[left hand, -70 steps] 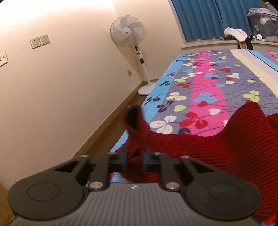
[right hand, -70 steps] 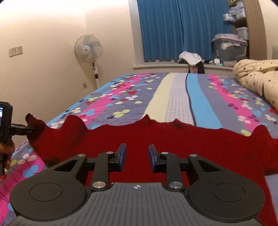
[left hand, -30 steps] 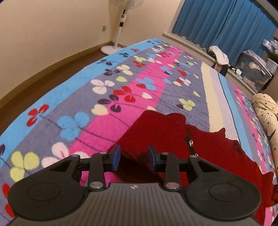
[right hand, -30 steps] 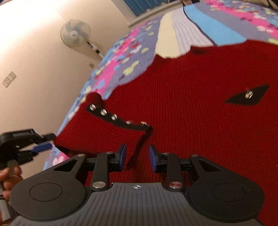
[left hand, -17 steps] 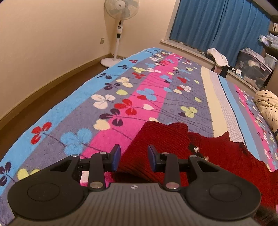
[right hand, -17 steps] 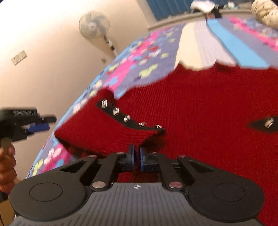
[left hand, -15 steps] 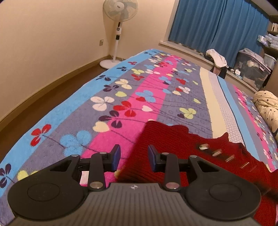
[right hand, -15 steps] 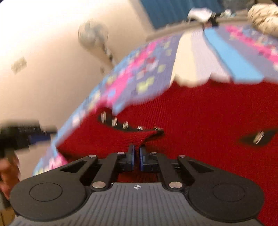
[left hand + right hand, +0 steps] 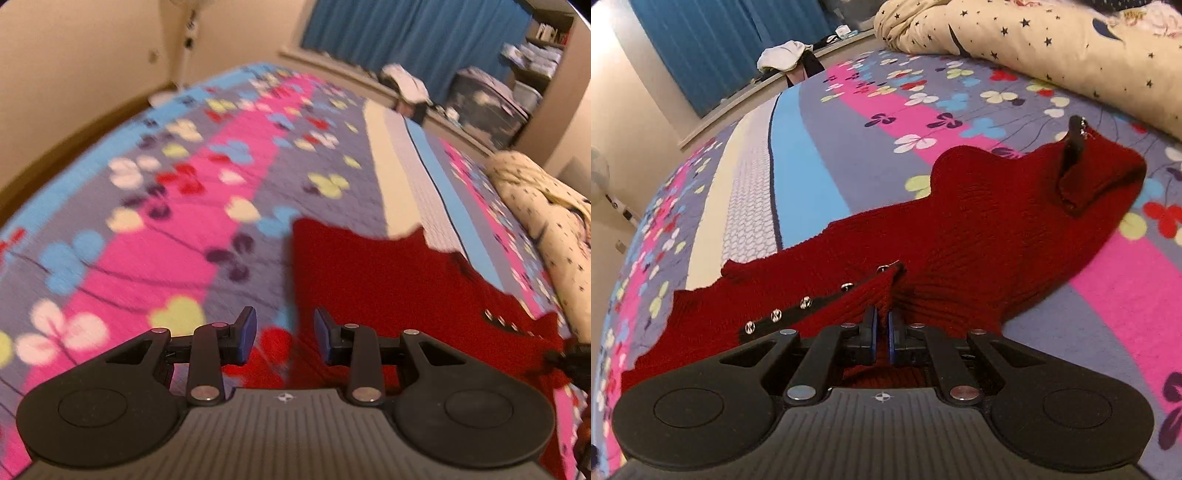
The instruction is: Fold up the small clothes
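Note:
A red knit sweater [image 9: 979, 229] lies spread on the flowered bedspread [image 9: 820, 155]. My right gripper [image 9: 881, 328] is shut on its edge, just beside a black strip with silver studs [image 9: 805, 302], and lifts that edge into a fold over the body. One sleeve with a black cuff [image 9: 1075, 147] reaches to the far right. In the blurred left wrist view my left gripper [image 9: 284, 334] stands open just above the sweater's [image 9: 369, 280] left edge, and its pads press on nothing. The studded strip [image 9: 506, 323] shows at the right.
A cream quilt with dark stars [image 9: 1052, 44] is heaped along the right side of the bed. Blue curtains [image 9: 406, 37], a window sill with white cloth [image 9: 783, 55] and storage boxes [image 9: 487, 107] lie beyond. The floor [image 9: 55, 155] drops off at the left.
My right gripper closed on the sweater's edge by the studs and carried it sideways across the garment. My left gripper stayed open and drifted a little along the left edge.

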Motion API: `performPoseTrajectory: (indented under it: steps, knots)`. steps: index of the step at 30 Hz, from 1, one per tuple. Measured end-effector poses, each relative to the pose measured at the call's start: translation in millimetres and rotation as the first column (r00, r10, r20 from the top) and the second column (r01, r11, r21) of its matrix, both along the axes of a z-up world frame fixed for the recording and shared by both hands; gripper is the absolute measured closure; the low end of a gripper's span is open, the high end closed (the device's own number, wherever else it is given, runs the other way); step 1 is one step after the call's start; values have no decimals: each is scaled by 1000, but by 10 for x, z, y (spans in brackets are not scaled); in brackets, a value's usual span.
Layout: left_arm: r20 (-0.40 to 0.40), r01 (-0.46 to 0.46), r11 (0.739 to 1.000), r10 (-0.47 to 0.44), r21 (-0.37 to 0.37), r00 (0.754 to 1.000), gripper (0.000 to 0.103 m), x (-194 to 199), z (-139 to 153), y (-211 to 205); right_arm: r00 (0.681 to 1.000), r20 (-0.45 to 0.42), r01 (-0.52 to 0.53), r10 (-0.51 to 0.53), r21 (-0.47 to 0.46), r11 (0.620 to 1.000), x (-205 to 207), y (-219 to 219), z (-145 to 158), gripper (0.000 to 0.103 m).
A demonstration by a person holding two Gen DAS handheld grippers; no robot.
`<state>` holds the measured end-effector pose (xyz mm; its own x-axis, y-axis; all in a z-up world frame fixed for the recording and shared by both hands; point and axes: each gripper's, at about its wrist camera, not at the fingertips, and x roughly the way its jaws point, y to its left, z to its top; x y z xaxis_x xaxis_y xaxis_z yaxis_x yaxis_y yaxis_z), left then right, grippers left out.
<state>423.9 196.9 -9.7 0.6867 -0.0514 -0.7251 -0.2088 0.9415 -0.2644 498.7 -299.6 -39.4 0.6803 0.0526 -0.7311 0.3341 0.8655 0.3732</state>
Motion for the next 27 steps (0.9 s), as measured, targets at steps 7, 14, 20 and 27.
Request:
performPoseTrajectory:
  steps: [7,14,20,27]
  knots:
    - [-73,73,997,-74,-19,995,54,61,-244,-213,999,-35,33,-31,54,998,-8,-25,-73,72]
    - [-92,39,999,-42,-35,995,46,99,-354,-182,995,-91,46,-39,75,996,12,-2,-163,51]
    - [-88,54,998,-55,-11,995,46,90,-385,-236,996,-68,58,-59,-13,998,-2,29,-158,96]
    - [-67,100,993,-96,59,993,81,70,-321,-364,999,44,21,-18,-72,997,-30,82,47,98]
